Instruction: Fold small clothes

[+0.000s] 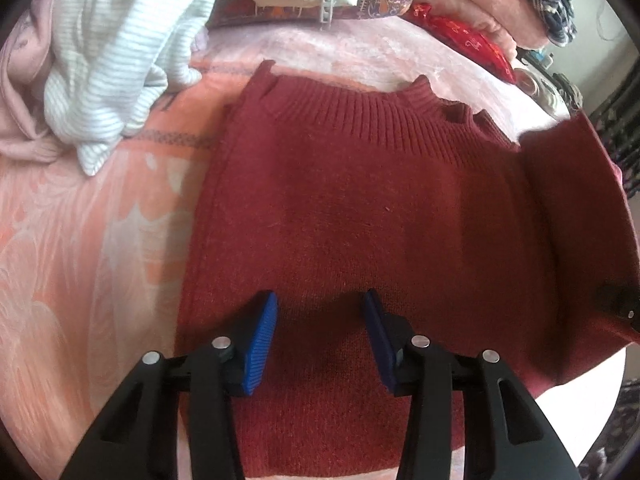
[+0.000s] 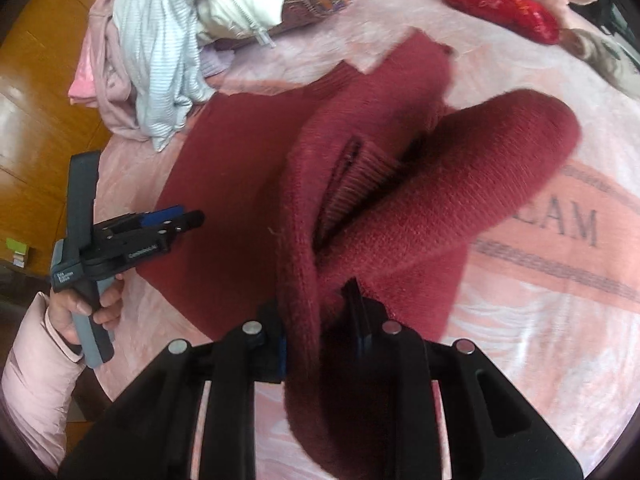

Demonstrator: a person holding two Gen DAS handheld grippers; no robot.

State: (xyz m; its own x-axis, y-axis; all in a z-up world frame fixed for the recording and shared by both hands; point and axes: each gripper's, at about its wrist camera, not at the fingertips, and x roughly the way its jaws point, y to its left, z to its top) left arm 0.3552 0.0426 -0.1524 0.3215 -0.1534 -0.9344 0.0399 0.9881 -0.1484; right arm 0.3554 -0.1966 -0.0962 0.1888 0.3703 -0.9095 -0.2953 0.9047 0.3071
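The red sweater [image 1: 360,200] lies in the middle of the left wrist frame on a pink blanket [image 1: 80,260], its ribbed neck toward the top. Most of its body is flat. The left gripper [image 1: 320,320] is at the bottom centre of that frame, jaws spread apart with nothing between them, above the lower part of the sweater.

In the right wrist frame the right gripper [image 2: 316,320] is at the bottom centre, and its jaws pinch a thick edge of the sweater [image 2: 440,200], which is lifted and rolled over toward the flat part. I judge this is a first side fold in progress: one side is being carried over, not yet laid down.

The other folds are not yet done. A heap of other clothes [image 1: 112,60] waits at the upper left, so much of the task is left.
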